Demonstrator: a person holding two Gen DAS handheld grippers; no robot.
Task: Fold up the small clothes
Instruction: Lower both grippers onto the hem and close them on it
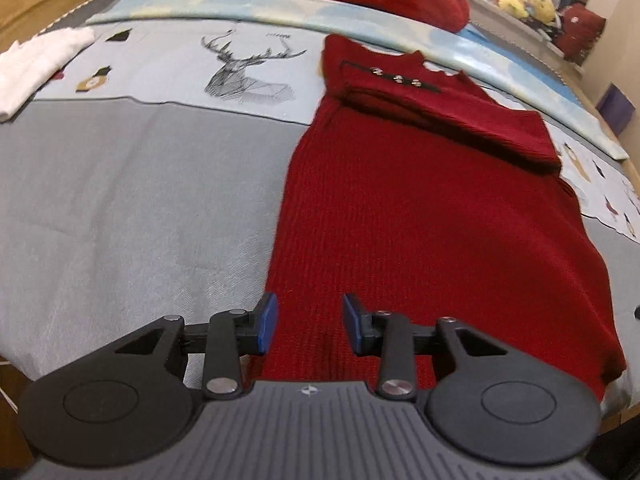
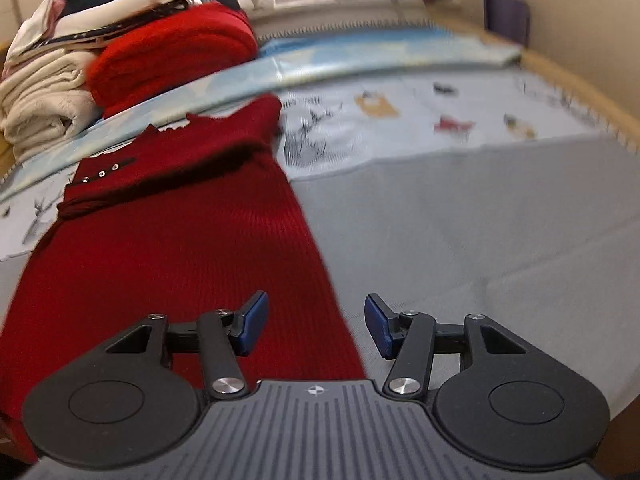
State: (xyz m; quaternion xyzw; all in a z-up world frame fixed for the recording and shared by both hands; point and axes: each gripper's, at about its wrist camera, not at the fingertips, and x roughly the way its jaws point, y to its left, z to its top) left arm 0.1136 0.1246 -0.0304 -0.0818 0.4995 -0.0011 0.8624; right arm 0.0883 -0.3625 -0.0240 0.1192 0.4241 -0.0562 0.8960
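Observation:
A dark red knitted garment point(image 1: 420, 216) lies flat lengthwise on the bed, collar end far, with a sleeve folded across its chest and small metal buttons point(image 1: 398, 78). My left gripper point(image 1: 309, 326) is open and empty, hovering over the garment's near left hem edge. In the right wrist view the same garment point(image 2: 180, 248) fills the left half. My right gripper point(image 2: 316, 326) is open and empty over the garment's near right hem edge, its right finger above the grey sheet.
The bed has a grey sheet point(image 1: 120, 208) and a pale blue cover with a deer print point(image 1: 240, 68). A folded white cloth point(image 1: 32, 64) lies far left. Stacked blankets and a red folded item point(image 2: 168, 56) sit at the head. Plush toys point(image 1: 520, 0) line the windowsill.

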